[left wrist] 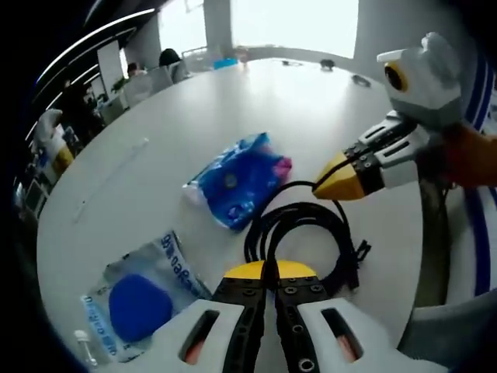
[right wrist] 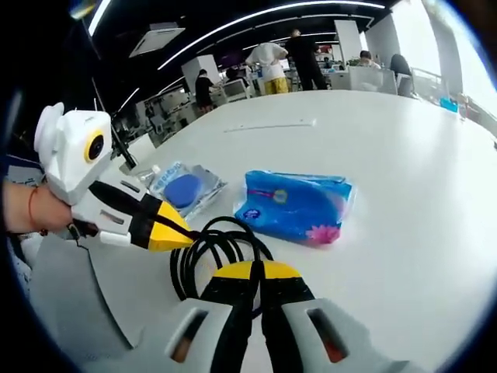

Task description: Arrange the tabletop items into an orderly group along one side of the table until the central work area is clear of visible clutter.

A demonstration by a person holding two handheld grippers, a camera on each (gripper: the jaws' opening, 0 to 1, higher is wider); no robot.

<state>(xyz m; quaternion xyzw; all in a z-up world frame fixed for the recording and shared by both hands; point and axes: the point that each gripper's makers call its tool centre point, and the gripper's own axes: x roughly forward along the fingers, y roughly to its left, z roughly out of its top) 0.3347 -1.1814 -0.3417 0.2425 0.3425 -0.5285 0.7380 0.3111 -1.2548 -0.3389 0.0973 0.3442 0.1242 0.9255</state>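
Coiled black cable point(left wrist: 299, 233) under my left gripper point(left wrist: 270, 271) and right gripper point(right wrist: 254, 271) — both jaws closed, empty. Grouping barely begun, I judge; next, open and grasp the coil.

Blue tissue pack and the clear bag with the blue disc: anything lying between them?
No. In the left gripper view the tissue pack and the bag are parted by bare white table. The black cable coils off to the side, near the grippers.
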